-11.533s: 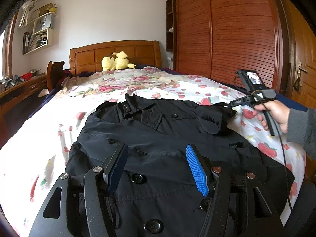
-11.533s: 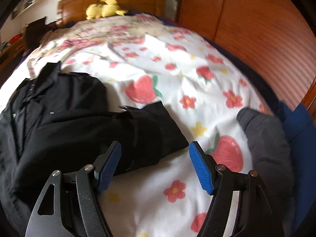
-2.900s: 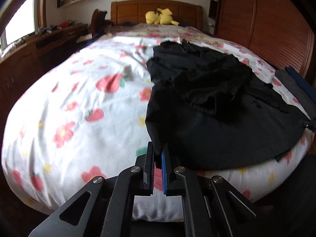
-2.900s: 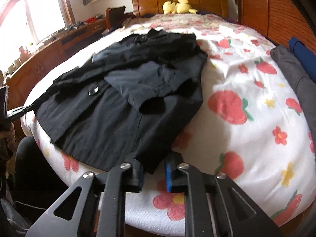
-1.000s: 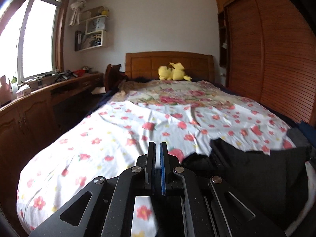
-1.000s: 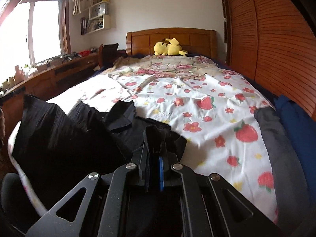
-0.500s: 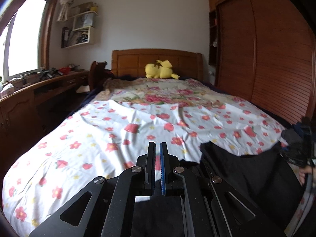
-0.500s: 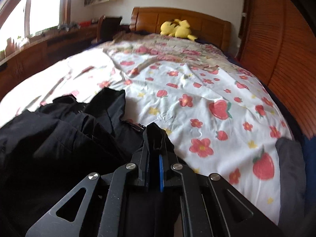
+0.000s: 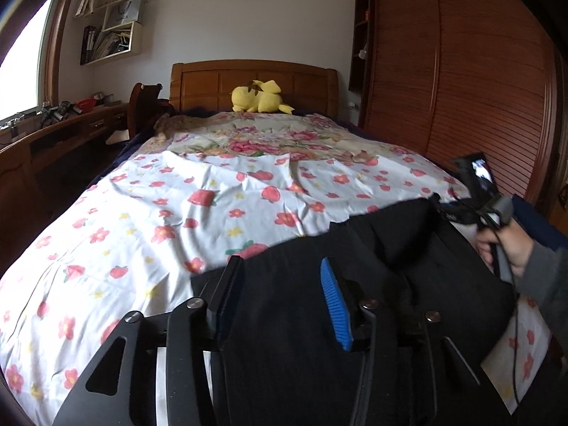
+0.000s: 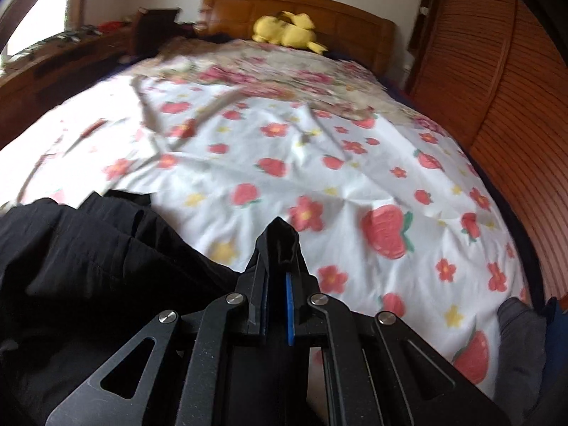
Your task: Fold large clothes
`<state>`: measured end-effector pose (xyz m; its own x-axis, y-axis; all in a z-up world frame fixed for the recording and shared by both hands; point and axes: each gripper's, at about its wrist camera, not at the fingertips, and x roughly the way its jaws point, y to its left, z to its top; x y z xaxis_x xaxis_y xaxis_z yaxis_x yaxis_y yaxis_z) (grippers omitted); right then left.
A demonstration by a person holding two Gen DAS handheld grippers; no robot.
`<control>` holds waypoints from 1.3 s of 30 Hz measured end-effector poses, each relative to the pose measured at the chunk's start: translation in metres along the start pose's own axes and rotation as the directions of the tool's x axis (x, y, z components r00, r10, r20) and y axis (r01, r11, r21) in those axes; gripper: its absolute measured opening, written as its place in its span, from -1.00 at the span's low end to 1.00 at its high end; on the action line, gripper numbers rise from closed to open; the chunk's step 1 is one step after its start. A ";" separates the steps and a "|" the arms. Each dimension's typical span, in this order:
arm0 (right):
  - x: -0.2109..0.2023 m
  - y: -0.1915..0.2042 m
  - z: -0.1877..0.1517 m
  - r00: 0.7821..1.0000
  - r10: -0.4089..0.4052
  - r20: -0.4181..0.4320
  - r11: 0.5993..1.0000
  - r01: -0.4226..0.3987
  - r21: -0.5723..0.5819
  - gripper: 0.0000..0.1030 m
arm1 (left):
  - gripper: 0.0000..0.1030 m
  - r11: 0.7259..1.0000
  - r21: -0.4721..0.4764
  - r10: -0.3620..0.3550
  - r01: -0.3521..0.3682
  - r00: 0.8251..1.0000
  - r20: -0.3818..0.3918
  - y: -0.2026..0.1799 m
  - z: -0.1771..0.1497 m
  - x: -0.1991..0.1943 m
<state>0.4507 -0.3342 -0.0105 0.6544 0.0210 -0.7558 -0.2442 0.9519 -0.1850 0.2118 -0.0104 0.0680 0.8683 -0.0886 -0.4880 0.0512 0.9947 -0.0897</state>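
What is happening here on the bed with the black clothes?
A person is folding a large black coat on the strawberry-print bedsheet, with a two-finger gripper in each hand. The right gripper is shut on a bunched edge of the coat. The left gripper is opening above the coat, and its fingers do not press the fabric. The fold is not yet finished.

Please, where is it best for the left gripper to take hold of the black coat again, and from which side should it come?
Probably the coat's near left edge, where the folded cloth ends against the flowered sheet. Come from that open left side, low and along the bed. The left gripper, jaws opening, hovers over flat cloth that offers no lip; the right gripper pinches the other corner.
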 end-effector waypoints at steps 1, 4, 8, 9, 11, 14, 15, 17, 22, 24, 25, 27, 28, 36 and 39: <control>0.008 -0.003 0.002 0.999 -0.027 -0.020 1.000 0.027 0.012 -0.86 | -0.04 1.000 0.000 -0.005 0.005 1.000 -0.004 -0.001 -0.001 0.001; 0.034 -0.006 0.004 0.987 -0.098 -0.129 0.995 0.101 0.016 -0.86 | 0.01 1.000 0.009 -0.029 0.029 0.999 -0.019 -0.004 -0.002 0.003; 0.031 -0.008 0.002 0.984 -0.113 -0.137 0.992 0.119 0.035 -0.84 | 0.06 0.998 0.027 -0.048 0.049 0.998 -0.036 -0.012 -0.006 0.003; 0.026 -0.008 0.001 0.984 -0.115 -0.135 0.992 0.121 0.038 -0.81 | 0.06 0.998 0.029 -0.054 0.055 0.998 -0.040 -0.013 -0.007 0.003; 0.015 -0.009 0.001 0.982 -0.137 -0.129 0.990 0.141 0.028 -0.40 | 0.07 0.998 0.031 -0.059 0.060 0.997 -0.043 -0.015 -0.008 0.002; 0.004 -0.008 -0.003 0.974 -0.181 -0.133 0.983 0.175 -0.052 -0.16 | 0.07 0.996 0.031 -0.078 0.079 0.996 -0.048 -0.020 -0.011 0.000; -0.002 -0.008 -0.006 0.972 -0.193 -0.130 0.980 0.185 -0.076 -0.15 | 0.07 0.996 0.031 -0.087 0.088 0.995 -0.050 -0.022 -0.012 -0.001; -0.021 -0.009 -0.016 0.977 -0.177 -0.120 0.982 0.167 -0.091 -0.14 | 0.07 0.994 0.032 -0.103 0.105 0.993 -0.062 -0.025 -0.013 -0.003; -0.072 0.006 -0.054 0.997 -0.006 -0.083 0.997 -0.001 -0.080 -0.14 | 0.07 0.992 0.069 -0.104 0.109 0.993 -0.063 -0.036 -0.016 -0.011; -0.087 0.017 -0.074 0.995 0.046 -0.083 0.995 -0.053 -0.087 -0.14 | 0.07 0.991 0.071 -0.111 0.116 0.991 -0.069 -0.039 -0.019 -0.011; -0.093 0.022 -0.084 0.994 0.065 -0.084 0.994 -0.073 -0.086 -0.14 | 0.07 0.990 0.074 -0.114 0.119 0.991 -0.073 -0.040 -0.020 -0.012; -0.100 0.029 -0.101 0.991 0.093 -0.095 0.991 -0.101 -0.083 -0.14 | 0.07 0.990 0.079 -0.115 0.121 0.990 -0.078 -0.045 -0.024 -0.014; -0.103 0.030 -0.109 0.990 0.105 -0.095 0.991 -0.112 -0.073 -0.14 | 0.07 0.989 0.083 -0.115 0.122 0.990 -0.084 -0.046 -0.026 -0.014; -0.103 0.023 -0.159 0.975 0.137 -0.177 0.990 -0.139 0.003 -0.14 | 0.07 0.985 0.091 -0.134 0.146 0.983 -0.129 -0.062 -0.044 -0.015; -0.107 0.026 -0.168 0.975 0.115 -0.190 0.993 -0.118 -0.008 -0.14 | 0.07 0.983 0.095 -0.141 0.155 0.980 -0.138 -0.065 -0.047 -0.016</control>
<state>0.2545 -0.3627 -0.0401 0.4738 0.0712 -0.8777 -0.3257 0.9402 -0.0995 0.1713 -0.0761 0.0413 0.7756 -0.2349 -0.5858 0.2319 0.9693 -0.0816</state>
